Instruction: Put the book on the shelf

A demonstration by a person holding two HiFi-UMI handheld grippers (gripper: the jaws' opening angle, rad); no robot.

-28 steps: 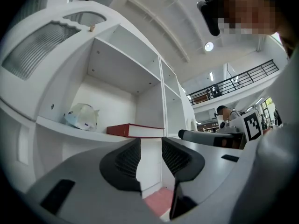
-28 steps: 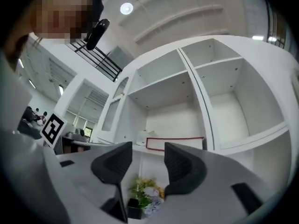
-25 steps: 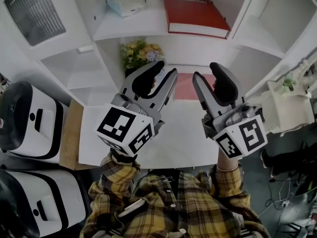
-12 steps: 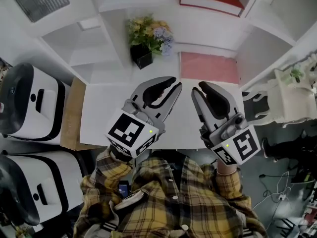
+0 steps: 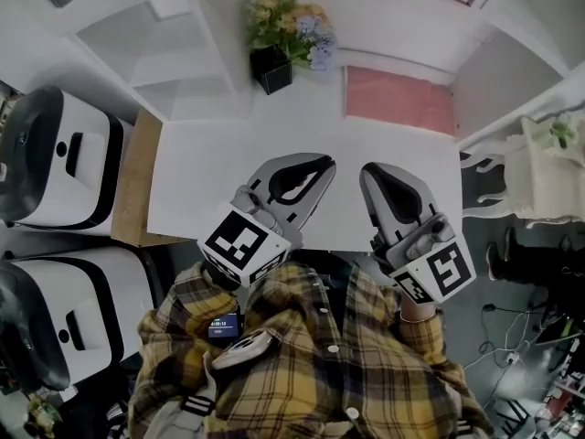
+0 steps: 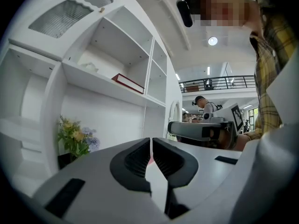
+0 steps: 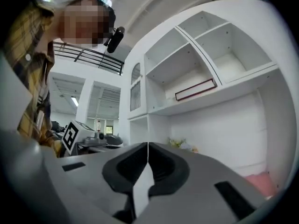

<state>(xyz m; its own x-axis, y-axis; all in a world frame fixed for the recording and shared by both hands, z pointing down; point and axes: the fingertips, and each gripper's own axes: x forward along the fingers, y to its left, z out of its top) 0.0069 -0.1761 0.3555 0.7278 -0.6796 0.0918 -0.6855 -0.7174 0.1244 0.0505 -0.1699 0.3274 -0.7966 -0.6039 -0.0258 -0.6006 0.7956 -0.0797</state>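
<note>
**Left tool** (image 5: 322, 165): jaws pressed together, nothing between them. They have just been closing; a second ago they stood spread.

**Right tool** (image 5: 368, 173): the same, jaws pressed together on nothing after closing from a spread. It sits just beside the left tool with a narrow gap between the two.

**Change of place:** a second ago both tools were raised toward the shelf. Now both sit lower, pointing level over the near edge of the worktop (image 5: 201, 176).

**Book** (image 6: 128, 83) (red, lying flat): on an upper shelf board, above and ahead of both tools and well apart from them. A second ago the head view showed its whole cover; now it shows only a red sliver at the top edge.

**Flower pot** (image 5: 273, 68): ahead of the left tool and slightly to its left, at the back of the worktop.

**Pink mat** (image 5: 399, 100): ahead of the right tool, at the back of the worktop.

**Open room:** bare white worktop lies between the tool tips and the pot and mat.

**Edges:** the near edge runs under the tool bodies. The left edge lies well to the left of the left tool, where it meets a brown board (image 5: 133, 186) and white machines (image 5: 55, 167). The right edge is near the right tool's outer side.
</note>
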